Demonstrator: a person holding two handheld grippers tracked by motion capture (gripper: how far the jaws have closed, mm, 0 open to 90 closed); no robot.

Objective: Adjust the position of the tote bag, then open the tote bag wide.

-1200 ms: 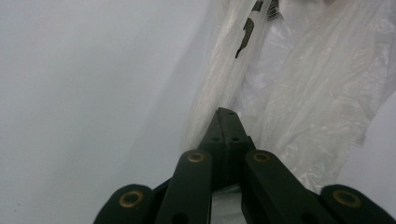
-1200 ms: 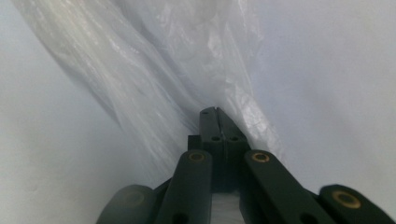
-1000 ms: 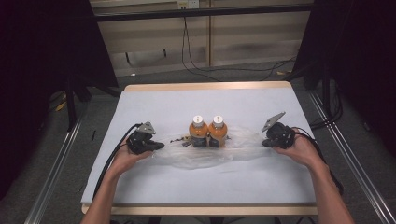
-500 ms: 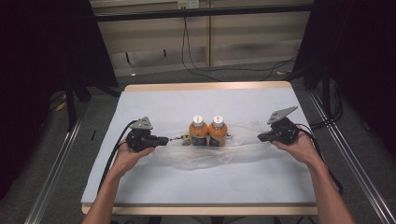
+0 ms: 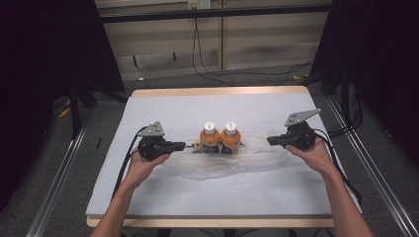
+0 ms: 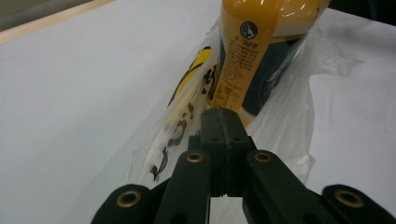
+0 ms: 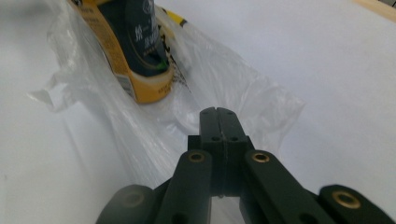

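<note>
White table point(image 5: 163, 197) front half bare; both hand-held grippers clamped on plastic bag point(image 5: 207, 165) ends.

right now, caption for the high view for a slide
Both grippers, left and right, shut on the plastic bag holding two orange bottles.

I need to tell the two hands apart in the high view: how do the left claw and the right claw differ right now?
The left claw points toward the picture's right, at the orange bottles; the right claw points left, facing it. The left claw sits slightly lower in the picture than the right claw. The left claw's tip lies near the plastic bag's printed end; the right claw grips plain clear film. Shared: both are shut, each pinching the bag.
</note>
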